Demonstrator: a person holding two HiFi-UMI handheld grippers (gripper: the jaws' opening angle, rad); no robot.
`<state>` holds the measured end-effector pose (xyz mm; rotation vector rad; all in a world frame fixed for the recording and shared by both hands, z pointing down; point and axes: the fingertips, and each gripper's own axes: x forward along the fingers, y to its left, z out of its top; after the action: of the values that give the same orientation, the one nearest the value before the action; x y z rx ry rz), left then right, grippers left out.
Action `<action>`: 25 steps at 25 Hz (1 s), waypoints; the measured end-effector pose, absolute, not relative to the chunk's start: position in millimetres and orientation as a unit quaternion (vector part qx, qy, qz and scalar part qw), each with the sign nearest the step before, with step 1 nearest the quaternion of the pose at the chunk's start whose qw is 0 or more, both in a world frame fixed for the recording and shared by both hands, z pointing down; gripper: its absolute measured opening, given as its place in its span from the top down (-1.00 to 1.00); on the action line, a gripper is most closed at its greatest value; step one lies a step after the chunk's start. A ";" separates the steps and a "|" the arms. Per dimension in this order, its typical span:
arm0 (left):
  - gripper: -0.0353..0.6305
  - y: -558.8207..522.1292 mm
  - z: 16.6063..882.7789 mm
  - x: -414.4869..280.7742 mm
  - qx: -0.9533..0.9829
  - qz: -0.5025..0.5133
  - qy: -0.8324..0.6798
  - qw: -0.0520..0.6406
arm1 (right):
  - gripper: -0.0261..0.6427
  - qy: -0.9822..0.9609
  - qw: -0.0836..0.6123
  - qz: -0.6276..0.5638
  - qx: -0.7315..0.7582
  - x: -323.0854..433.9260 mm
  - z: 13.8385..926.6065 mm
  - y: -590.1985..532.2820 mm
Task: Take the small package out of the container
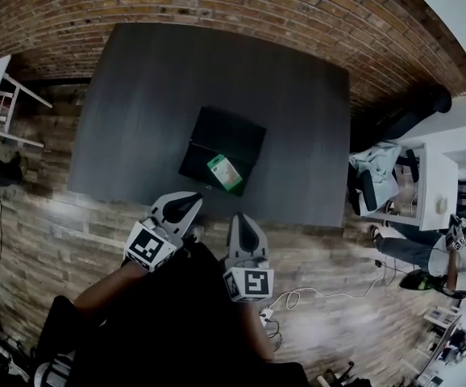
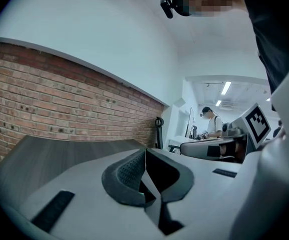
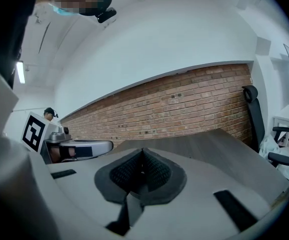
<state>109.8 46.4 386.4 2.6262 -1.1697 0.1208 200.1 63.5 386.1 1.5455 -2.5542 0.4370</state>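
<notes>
Your dark grey bench (image 1: 136, 95) stands by a brick wall (image 1: 217, 6) on a wooden plank floor (image 1: 47, 216). The black container (image 1: 237, 131) sits near the bench's front edge, with the small green-and-white package (image 1: 224, 173) in its near corner. Your left claw (image 1: 183, 206) and right claw (image 1: 243, 226) are pressed together and empty, just short of that edge.

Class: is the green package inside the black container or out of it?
Inside: the package lies within the container's walls, near its front edge.

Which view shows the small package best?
The head view: the package lies in plain sight in the black container on the table. Both gripper views show the table and brick wall, but not the package.
</notes>
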 end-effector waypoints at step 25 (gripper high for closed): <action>0.79 -26.7 460.8 97.9 0.910 0.076 -0.363 0.184 | 0.84 -0.836 0.183 0.200 0.478 171.4 490.4 -4.0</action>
<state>97.9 -26.7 460.8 2.5669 -1.0236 0.2133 171.4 -4.0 490.4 1.3476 -2.3588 0.5640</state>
